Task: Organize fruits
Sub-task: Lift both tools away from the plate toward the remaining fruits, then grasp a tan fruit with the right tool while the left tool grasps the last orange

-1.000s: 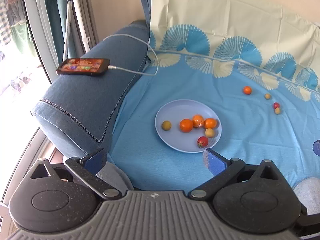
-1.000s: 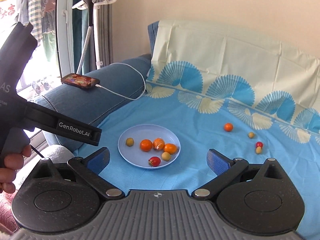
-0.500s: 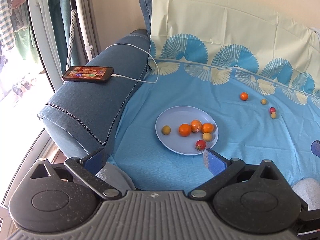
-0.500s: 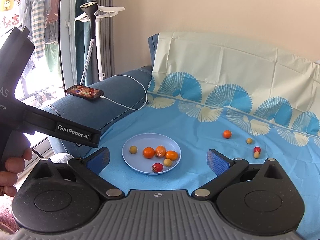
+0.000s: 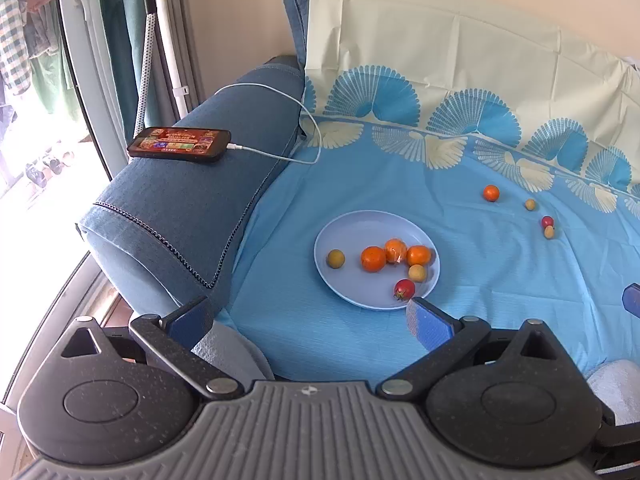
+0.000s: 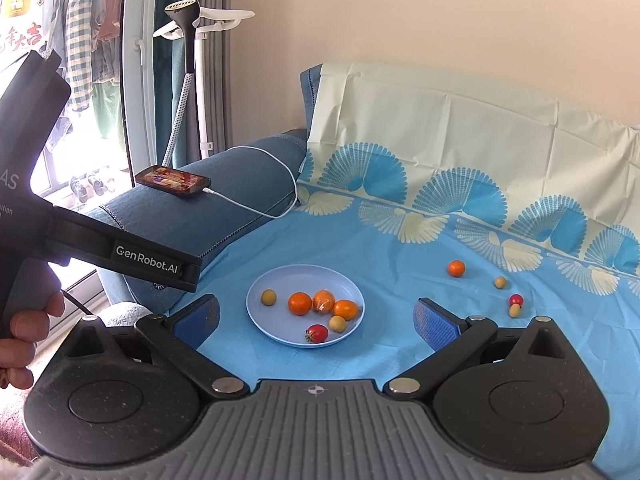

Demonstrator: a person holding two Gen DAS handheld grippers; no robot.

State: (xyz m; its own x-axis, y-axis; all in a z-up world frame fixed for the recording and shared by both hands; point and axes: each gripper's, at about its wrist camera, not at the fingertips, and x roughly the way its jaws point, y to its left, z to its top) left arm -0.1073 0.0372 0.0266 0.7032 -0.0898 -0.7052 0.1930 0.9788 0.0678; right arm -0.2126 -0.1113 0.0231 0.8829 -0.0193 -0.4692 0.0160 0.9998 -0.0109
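Observation:
A light blue plate (image 5: 352, 224) (image 6: 276, 280) lies on the blue sheet and holds several small fruits: oranges, yellow ones and a red tomato (image 5: 404, 289) (image 6: 317, 333). To its right on the sheet lie a loose orange (image 5: 491, 193) (image 6: 456, 268), two yellow fruits (image 5: 530, 204) (image 6: 500, 282) and a red one (image 5: 547, 222) (image 6: 516, 300). My left gripper (image 5: 310, 318) is open and empty, held back from the plate. My right gripper (image 6: 316, 318) is open and empty, also short of the plate.
A phone (image 5: 179, 143) (image 6: 173, 181) on a white charging cable lies on the blue sofa armrest (image 5: 192, 208) to the left. The left gripper's body and the hand holding it (image 6: 24, 320) fill the left of the right wrist view. A garment steamer stand (image 6: 188, 80) stands behind.
Both grippers have drawn back and up from the plate, so the plate and fruits look smaller and lower in view. Both stay open. No fruit has moved.

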